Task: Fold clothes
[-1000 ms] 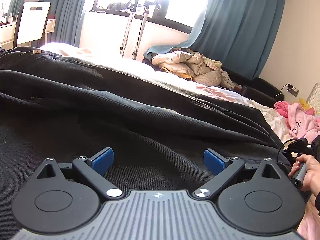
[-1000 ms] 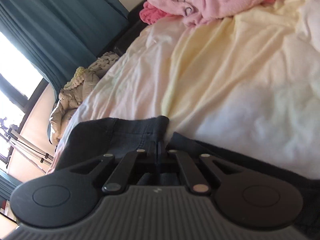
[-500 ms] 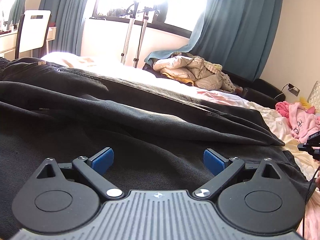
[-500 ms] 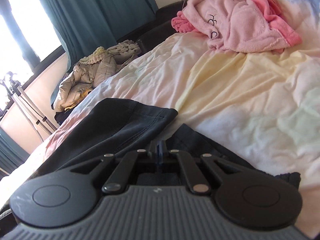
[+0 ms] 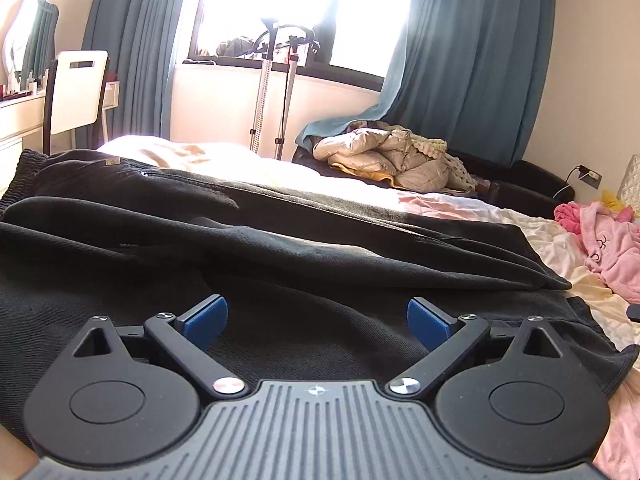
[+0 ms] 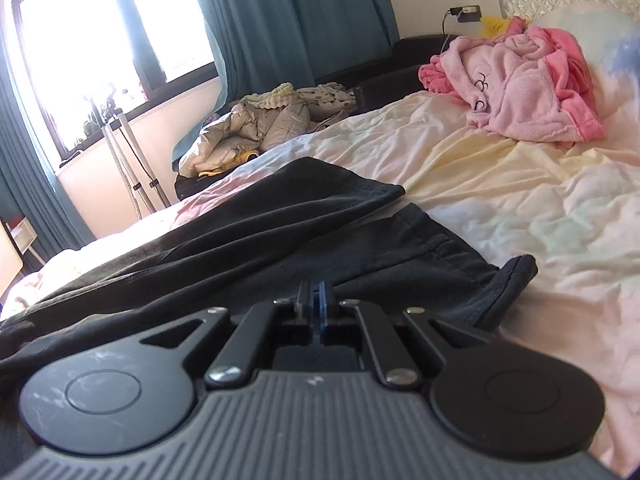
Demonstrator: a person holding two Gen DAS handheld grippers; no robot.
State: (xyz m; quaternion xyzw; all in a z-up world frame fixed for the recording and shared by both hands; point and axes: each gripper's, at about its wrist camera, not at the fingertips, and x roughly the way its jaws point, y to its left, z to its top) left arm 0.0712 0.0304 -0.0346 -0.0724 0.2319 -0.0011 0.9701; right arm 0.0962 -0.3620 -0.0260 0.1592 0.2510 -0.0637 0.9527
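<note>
Black trousers [image 5: 280, 248] lie spread across the bed, waistband at the far left, leg ends toward the right. My left gripper [image 5: 316, 316] is open and empty, low over the near trouser leg, blue pads wide apart. In the right wrist view the trousers [image 6: 304, 216] run from the left to their hems near the middle. My right gripper [image 6: 316, 300] has its jaws together just above the near leg; no cloth shows between the pads.
The bed has a pale cream sheet [image 6: 520, 200]. A pink robe [image 6: 524, 88] lies near the headboard. A beige quilted jacket [image 5: 384, 156] sits on a dark sofa beyond. A tripod stand [image 5: 276, 92], teal curtains and a white chair [image 5: 76, 92] stand by the window.
My right gripper has levelled out and drawn back from the hem; the folded cloth it held 1 s ago now lies flat. My left gripper has risen slightly, still open.
</note>
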